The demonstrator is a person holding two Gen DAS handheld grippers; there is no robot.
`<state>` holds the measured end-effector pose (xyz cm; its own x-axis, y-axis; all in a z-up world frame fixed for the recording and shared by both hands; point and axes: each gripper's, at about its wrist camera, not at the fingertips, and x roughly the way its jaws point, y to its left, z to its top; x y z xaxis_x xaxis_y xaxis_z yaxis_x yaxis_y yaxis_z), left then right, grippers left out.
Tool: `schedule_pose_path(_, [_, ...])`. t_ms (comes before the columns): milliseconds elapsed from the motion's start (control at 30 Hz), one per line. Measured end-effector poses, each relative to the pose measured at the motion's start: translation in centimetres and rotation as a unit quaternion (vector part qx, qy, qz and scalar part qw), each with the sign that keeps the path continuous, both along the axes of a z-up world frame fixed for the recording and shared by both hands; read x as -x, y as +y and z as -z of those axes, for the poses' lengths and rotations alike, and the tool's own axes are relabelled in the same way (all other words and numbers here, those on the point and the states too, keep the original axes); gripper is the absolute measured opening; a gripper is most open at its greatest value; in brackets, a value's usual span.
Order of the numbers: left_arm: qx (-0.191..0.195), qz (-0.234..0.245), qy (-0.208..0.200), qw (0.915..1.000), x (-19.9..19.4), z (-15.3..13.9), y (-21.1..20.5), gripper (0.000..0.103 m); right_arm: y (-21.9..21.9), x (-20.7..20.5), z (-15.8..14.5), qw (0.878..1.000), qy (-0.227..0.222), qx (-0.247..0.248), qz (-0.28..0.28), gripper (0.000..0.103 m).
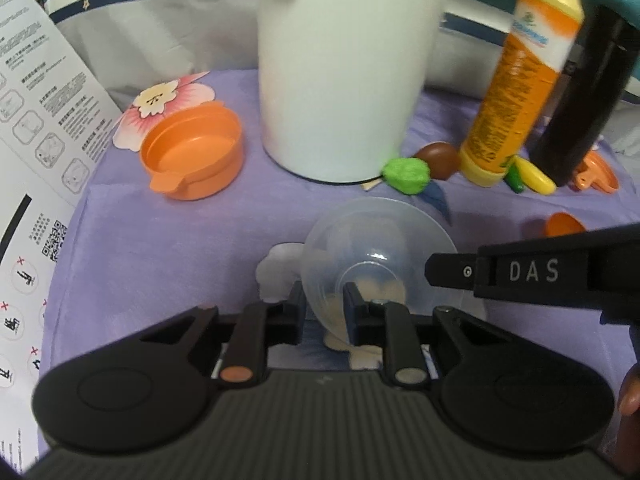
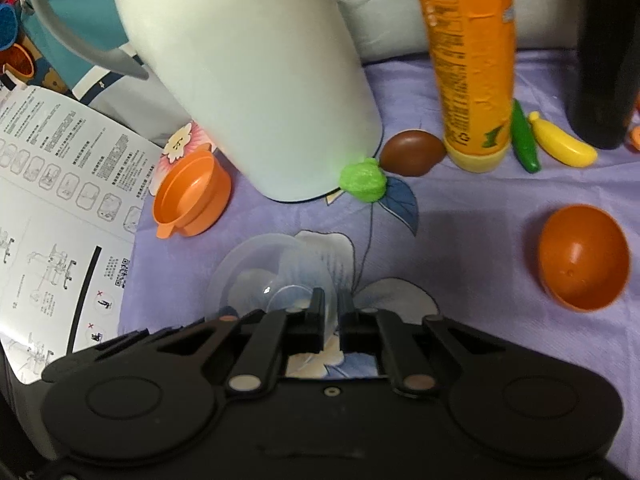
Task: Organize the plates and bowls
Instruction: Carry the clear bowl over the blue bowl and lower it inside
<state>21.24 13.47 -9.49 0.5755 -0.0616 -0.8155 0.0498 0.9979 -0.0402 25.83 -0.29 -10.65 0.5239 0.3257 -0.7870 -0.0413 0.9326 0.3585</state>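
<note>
Both grippers meet at the clear plastic bowl (image 1: 380, 256), which is tipped on its side near the front edge of the purple floral cloth (image 1: 160, 248), its foot facing the cameras. The left gripper (image 1: 323, 300) has its tongs drawn narrow on the bowl's wall, one finger outside and one at the foot. The right gripper (image 2: 331, 312) also has narrow tongs, at the bowl's foot; whether they actually pinch the thin plastic I cannot tell. The step in hand looks like turning or passing this bowl, and it would go best with one grip firm and the other easing off, since the slick wall could slip or flex. Likely nesting partners are the orange bowl with a tab handle (image 1: 192, 152) toward the cloth's left edge, beside the printed sheet (image 1: 36, 120), and the orange round bowl (image 2: 584, 258) toward the right edge; both look empty, as does the clear one. The white jug (image 1: 340, 68) stands at the back.
</note>
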Motion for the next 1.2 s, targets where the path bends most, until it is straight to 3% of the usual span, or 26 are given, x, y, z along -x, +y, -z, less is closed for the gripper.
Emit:
schedule_pose_path(300, [0.006,0.032,-0.017,0.9993,3.9,-3.2,-3.4,0.019,-3.4,4.5,-2.2,1.0,-0.01,-0.006,0.005,0.007])
schedule_pose_path(600, [0.03,0.074,-0.026,0.9964,9.9,-6.0,-8.1,0.019,-8.6,11.6,-4.2,1.0,-0.007,-0.004,0.023,0.007])
schedule_pose_path(1200, [0.03,0.162,0.002,0.9863,20.3,-7.2,-15.6,0.019,-17.4,26.0,-5.5,0.998,-0.007,-0.016,0.065,0.008])
